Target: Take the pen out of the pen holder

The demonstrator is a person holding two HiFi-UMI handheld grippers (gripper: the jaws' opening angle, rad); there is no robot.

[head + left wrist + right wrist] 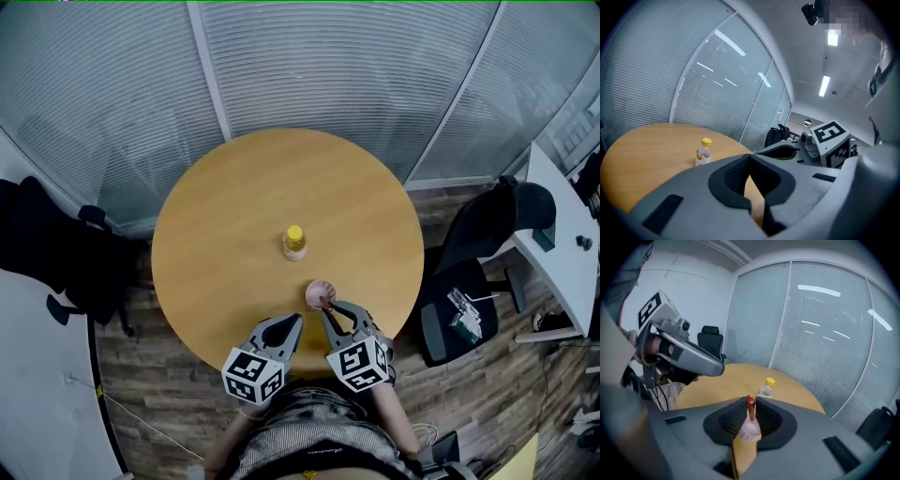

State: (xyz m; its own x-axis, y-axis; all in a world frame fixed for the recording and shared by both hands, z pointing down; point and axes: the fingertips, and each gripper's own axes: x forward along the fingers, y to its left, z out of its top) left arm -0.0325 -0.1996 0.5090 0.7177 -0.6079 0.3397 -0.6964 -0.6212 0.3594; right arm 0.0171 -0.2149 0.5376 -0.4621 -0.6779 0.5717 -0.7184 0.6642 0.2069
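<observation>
Pen (750, 409): one, reddish-brown at its top, standing upright in the pen holder (749, 431) with only the upper part showing above the rim.

Pen holder: one, a small pale pink cup, on the tabletop (234, 216) near the edge closest to the person, just in front of the right gripper (750, 399).

Right gripper: one, jaws drawn in on the top of the pen, one tip on each side of it. The pen is still seated in the holder.

Left gripper (750, 155): one, jaws clenched tip to tip with nothing between them. It is held over the near edge of the tabletop, just beside the right gripper and apart from the holder.

Bottle (294, 243): one, small and clear with a yellow cap, upright near the middle of the tabletop, beyond the holder and apart from it.

Tabletop: one, round, light wood. It carries only the holder and the bottle.

Office chairs: two, black, one (483, 234) off the right side of the tabletop, one (56, 253) off the left.

Surroundings: glass partitions with closed blinds behind the table, and wood-plank floor (487, 403).
</observation>
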